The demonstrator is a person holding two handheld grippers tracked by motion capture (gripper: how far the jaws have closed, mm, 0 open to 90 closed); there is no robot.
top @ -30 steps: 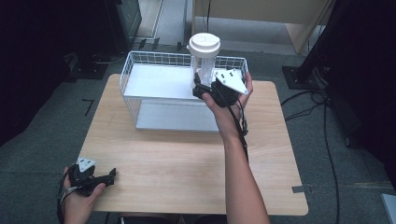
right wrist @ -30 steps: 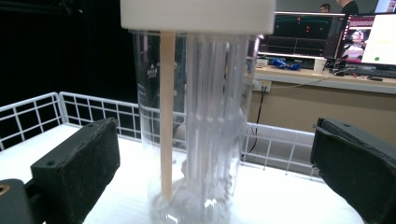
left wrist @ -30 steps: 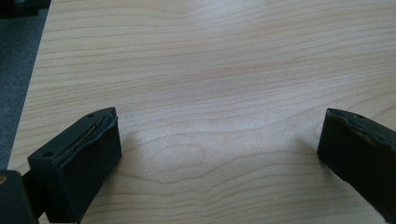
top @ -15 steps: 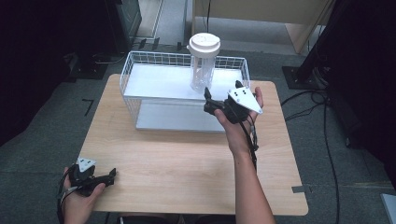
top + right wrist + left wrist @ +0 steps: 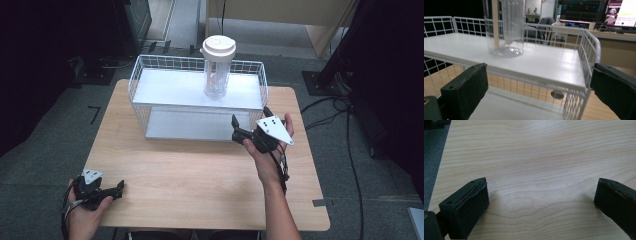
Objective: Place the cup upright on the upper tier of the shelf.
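Your right gripper [image 5: 239,129] cam cuts off the top of the clear plastic cup with the white lid [image 5: 217,67], which stands on the white wire rack's upper shelf [image 5: 165,90] beyond your wide-open, empty fingers, now backed off it, while your left gripper [image 5: 116,188] sits open too.

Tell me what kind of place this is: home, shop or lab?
Most likely a lab or office workspace. A bare wooden table stands on grey carpet, with cables trailing across the floor beside dark equipment stands. Lit monitors on a desk and an office chair stand behind the white wire rack.
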